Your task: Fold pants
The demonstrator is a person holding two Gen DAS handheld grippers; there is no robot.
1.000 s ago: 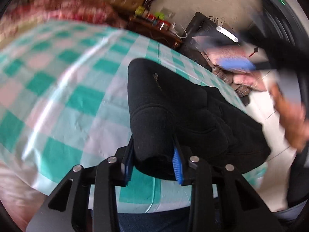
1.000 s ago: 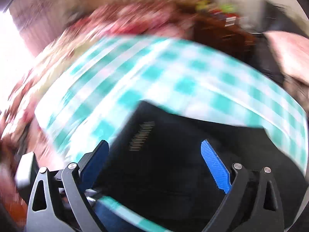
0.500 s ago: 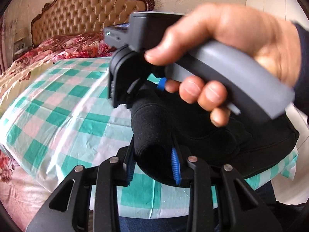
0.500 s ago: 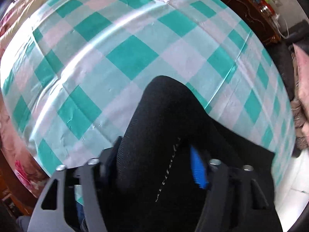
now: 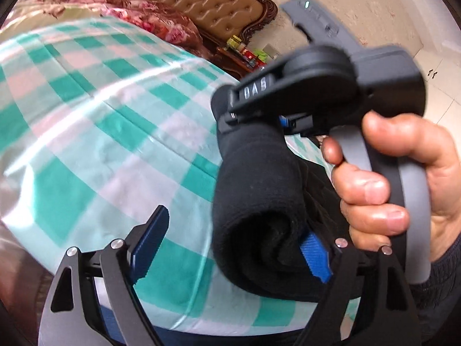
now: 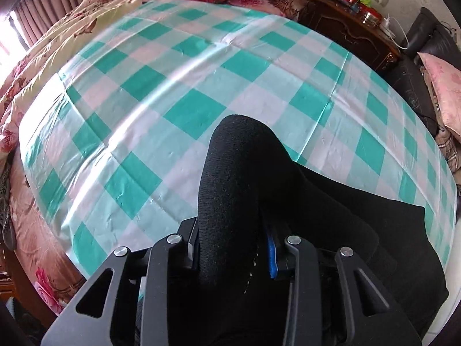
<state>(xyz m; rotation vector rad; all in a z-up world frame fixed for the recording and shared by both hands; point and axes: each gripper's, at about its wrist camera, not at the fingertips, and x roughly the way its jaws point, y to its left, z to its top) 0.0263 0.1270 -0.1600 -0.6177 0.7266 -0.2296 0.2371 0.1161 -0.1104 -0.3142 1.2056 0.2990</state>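
Note:
Black pants (image 6: 331,216) lie on the teal-and-white checked tablecloth (image 6: 173,115), with one rolled fold raised off it. My right gripper (image 6: 232,252) points steeply down and its jaws are closing, with both pads pressing on that fold. In the left wrist view the same fold (image 5: 259,187) runs from the right gripper's black body (image 5: 317,92) down towards my left gripper (image 5: 234,227). The left jaws are opening: the left pad (image 5: 149,242) stands well off the cloth, while the fold rests against the right blue pad (image 5: 314,256). A hand (image 5: 389,187) grips the right gripper's handle.
A bed with a floral quilt (image 6: 43,72) and a tufted headboard (image 5: 201,3) lies beyond the table. A dark wooden nightstand (image 6: 354,26) with small items stands at the back right. A black sofa with a pink pillow (image 6: 443,86) is at the right.
My left jaws have opened wide and let go of the fold they pinched. The right gripper has come down over the fold and closed on it.

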